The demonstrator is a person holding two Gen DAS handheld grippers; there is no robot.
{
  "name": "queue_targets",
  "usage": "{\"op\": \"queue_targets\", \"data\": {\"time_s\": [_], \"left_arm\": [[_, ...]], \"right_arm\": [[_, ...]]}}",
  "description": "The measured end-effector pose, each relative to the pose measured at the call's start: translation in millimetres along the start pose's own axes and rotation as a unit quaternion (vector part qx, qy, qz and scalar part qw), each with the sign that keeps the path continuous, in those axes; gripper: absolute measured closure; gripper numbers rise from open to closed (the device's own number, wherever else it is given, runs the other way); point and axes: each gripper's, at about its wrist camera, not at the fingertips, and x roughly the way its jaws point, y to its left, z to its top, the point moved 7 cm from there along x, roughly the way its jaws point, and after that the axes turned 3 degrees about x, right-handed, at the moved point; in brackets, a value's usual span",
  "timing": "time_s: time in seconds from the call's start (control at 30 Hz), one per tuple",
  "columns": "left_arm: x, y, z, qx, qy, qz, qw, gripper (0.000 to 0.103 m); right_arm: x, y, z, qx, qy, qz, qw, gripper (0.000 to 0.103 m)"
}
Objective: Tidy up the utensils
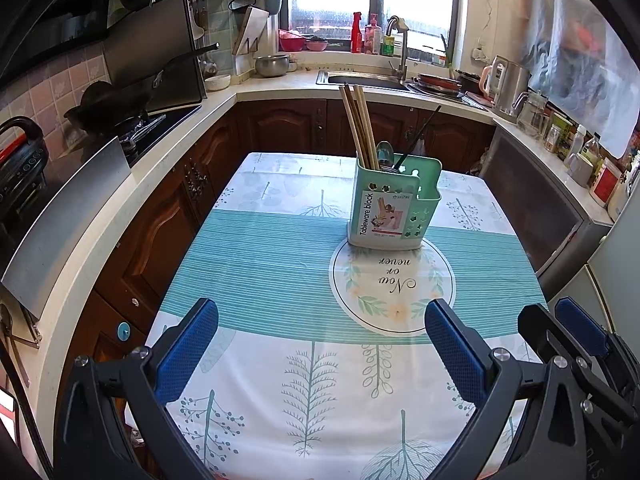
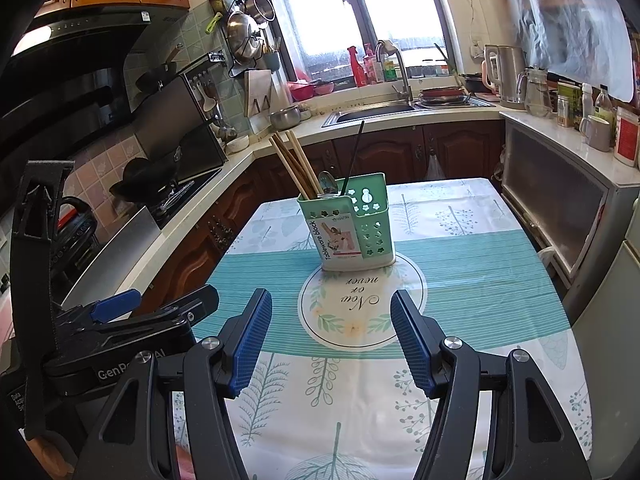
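Your left gripper [image 1: 322,344] and right gripper [image 2: 331,338] both hover over the leaf-patterned tablecloth [image 1: 280,264] with their blue-padded jaws spread wide and nothing between them. Ahead of you the mint-green plastic utensil holder [image 1: 394,206] stands upright at the far edge of the cloth's round printed emblem [image 1: 392,284]. It holds wooden chopsticks [image 1: 358,124], a metal spoon [image 1: 385,153] and a thin dark chopstick [image 1: 420,136].

Home kitchen w/ sink [image 2: 372,114] under window, stove w/ wok [image 1: 108,100], hanging pots [image 2: 244,28], wood cabinets.
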Motion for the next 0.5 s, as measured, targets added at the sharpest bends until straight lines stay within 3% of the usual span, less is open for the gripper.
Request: {"op": "queue_targets", "data": {"time_s": [0.5], "left_arm": [[0.1,-2.3,-0.3,-0.001,0.001,0.004,1.0000,0.001]], "right_arm": [[0.8,-1.0,0.2,0.000,0.001,0.000,1.000,0.040]]}}
